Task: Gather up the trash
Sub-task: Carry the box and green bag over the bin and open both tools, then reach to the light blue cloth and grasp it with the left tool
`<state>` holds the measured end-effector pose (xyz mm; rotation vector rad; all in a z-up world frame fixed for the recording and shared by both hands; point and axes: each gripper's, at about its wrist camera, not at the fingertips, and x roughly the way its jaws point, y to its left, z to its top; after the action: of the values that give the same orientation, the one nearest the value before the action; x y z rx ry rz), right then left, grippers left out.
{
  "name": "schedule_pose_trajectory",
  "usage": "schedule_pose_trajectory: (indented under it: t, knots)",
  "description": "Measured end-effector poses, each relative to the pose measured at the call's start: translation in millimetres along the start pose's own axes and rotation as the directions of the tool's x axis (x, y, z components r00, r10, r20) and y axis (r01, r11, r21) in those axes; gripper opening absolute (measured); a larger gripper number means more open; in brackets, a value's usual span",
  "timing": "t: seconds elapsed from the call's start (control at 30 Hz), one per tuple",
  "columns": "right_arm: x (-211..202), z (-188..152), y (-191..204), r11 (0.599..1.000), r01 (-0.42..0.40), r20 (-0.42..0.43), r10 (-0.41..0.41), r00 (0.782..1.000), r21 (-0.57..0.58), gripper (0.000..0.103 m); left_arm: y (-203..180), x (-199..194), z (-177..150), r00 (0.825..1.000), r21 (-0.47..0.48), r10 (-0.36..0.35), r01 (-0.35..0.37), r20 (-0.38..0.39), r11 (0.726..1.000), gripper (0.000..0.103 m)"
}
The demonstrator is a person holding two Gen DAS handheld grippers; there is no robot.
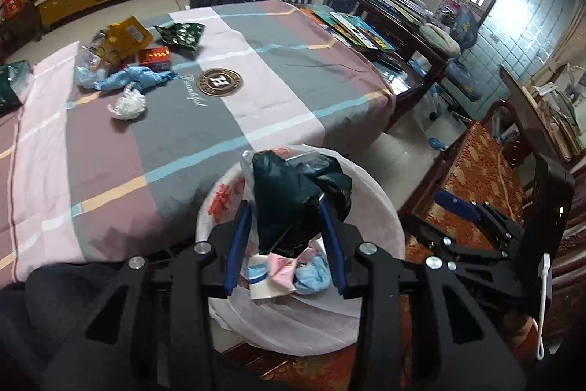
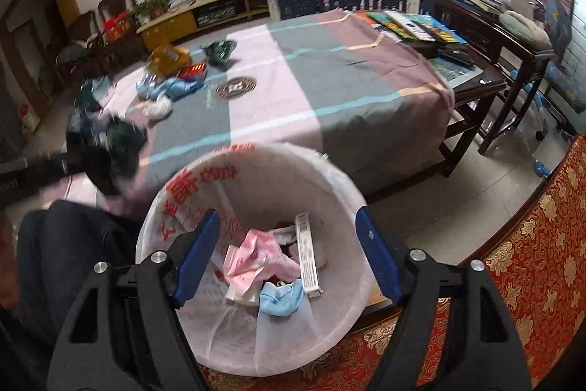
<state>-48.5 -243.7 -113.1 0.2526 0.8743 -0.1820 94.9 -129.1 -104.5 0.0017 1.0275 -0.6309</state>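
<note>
The left gripper (image 1: 285, 240) stands directly above the mouth of the white, bag-lined plastic waste bin (image 1: 370, 178). A crumpled dark green plastic wrapper (image 1: 293, 193) sits between its blue pads. The jaws are partly open; the right pad appears to touch the wrapper, but whether the left one does cannot be told. The wrapper bunches up ahead of the pads, its bulk over the bin's centre, so a release would, in my judgement, drop it inside.

The right gripper (image 2: 285, 255) also hangs over the bin, jaws spread wide and holding nothing. Below it lie a pink crumpled wrapper (image 2: 256, 255), a light blue face mask (image 2: 282, 295) and a long white carton (image 2: 307, 255).

Remaining trash lies on the striped cloth-covered counter (image 1: 293, 61), far to the left and beyond the bin: a yellow packet (image 1: 126, 35), a dark green foil bag (image 1: 183, 35), a red box (image 1: 155, 57), a light blue rag (image 1: 135, 79) and a white crumpled bag (image 1: 128, 105). The left gripper is the nearer to these.

In the right wrist view the left gripper and its load are badly blurred. The bin's base is cut off by the gripper bodies. A further dark green item (image 1: 11, 83) at the counter's left edge is only partly in frame.
</note>
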Motion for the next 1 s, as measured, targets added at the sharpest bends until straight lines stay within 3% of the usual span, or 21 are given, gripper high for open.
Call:
schedule_pose_trajectory:
  t: [0.03, 0.1, 0.17, 0.23, 0.3, 0.43, 0.57, 0.73, 1.0]
  knots:
    - [-3.5, 2.5, -4.0, 1.000, 0.000, 0.015, 0.000, 1.000, 0.017, 0.075, -0.4, 8.1, -1.6, 0.998, 0.007, -0.043, 0.043, -0.035, 0.999, 0.046]
    - [-8.6, 6.0, -10.8, 0.999, 0.004, 0.037, -0.006, 0.999, 0.042, 0.076, 1.8, 21.6, -5.4, 0.994, -0.008, -0.064, 0.063, -0.089, 0.998, 0.080]
    - [-11.5, 9.1, -17.0, 0.998, 0.005, 0.051, -0.009, 0.999, 0.067, 0.076, 9.4, 27.0, -6.5, 0.994, -0.038, -0.056, 0.052, -0.098, 0.998, 0.089]
    - [-10.8, 11.3, -20.4, 0.996, 0.005, 0.057, -0.010, 0.998, 0.086, 0.076, 22.1, 30.2, -5.7, 0.992, -0.085, -0.079, 0.070, -0.103, 0.994, 0.091]
    - [-6.2, 12.6, -21.2, 0.995, -0.002, 0.051, -0.003, 0.999, 0.100, 0.076, 37.6, 30.1, -3.9, 0.995, -0.108, -0.055, 0.046, -0.081, 0.993, 0.092]
    - [9.2, 13.7, -13.9, 0.995, -0.011, 0.022, 0.009, 1.000, 0.098, 0.076, 90.3, 34.6, 17.4, 0.992, -0.159, 0.127, -0.128, -0.019, 0.979, 0.092]
    - [30.5, 13.5, -2.4, 0.996, -0.021, -0.021, 0.023, 0.999, 0.091, 0.076, 153.8, 53.5, 53.5, 0.979, -0.275, 0.206, -0.201, -0.012, 0.940, 0.092]
    - [51.6, 15.8, 10.6, 0.996, -0.029, -0.076, 0.035, 0.997, 0.082, 0.076, 197.7, 101.5, 115.4, 0.946, -0.216, 0.325, -0.319, -0.008, 0.923, 0.093]
    - [72.1, 17.1, 10.2, 0.994, -0.003, -0.138, 0.018, 0.990, 0.107, 0.076, 229.0, 182.3, 174.5, 0.920, -0.197, 0.379, -0.392, -0.099, 0.899, 0.093]
